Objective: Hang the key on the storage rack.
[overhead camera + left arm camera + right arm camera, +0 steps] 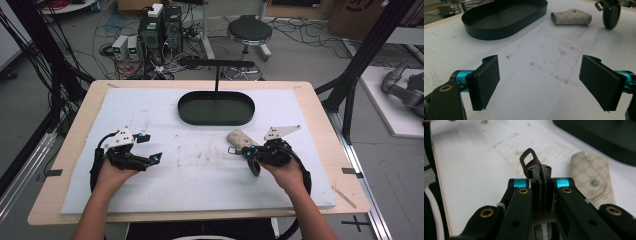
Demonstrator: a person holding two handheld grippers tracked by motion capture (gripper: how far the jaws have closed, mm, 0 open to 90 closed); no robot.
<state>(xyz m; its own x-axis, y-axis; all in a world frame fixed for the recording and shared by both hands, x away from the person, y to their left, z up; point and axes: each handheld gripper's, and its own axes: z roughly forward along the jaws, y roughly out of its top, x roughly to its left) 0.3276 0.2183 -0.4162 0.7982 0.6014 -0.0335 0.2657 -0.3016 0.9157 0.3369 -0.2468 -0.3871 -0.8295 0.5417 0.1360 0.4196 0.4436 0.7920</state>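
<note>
Black jaws of the right gripper (pixel 543 188) were clamped on a thin dark strap with a metal clasp (pixel 531 161), probably a key fob, just beside the beige patterned pouch (pixel 242 139); so thin a hold could have slipped and dropped it short of the black oval tray (pixel 216 108).

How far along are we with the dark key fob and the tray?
Done: the right tongs are shut on the dark oval key fob with a metal clip, held above the white foam board. In hand: carrying it. Left, probably: placing it in the black oval metal tray, which looks empty. The beige patterned key pouch lies on the board; the left tongs are open, holding nothing.
</note>
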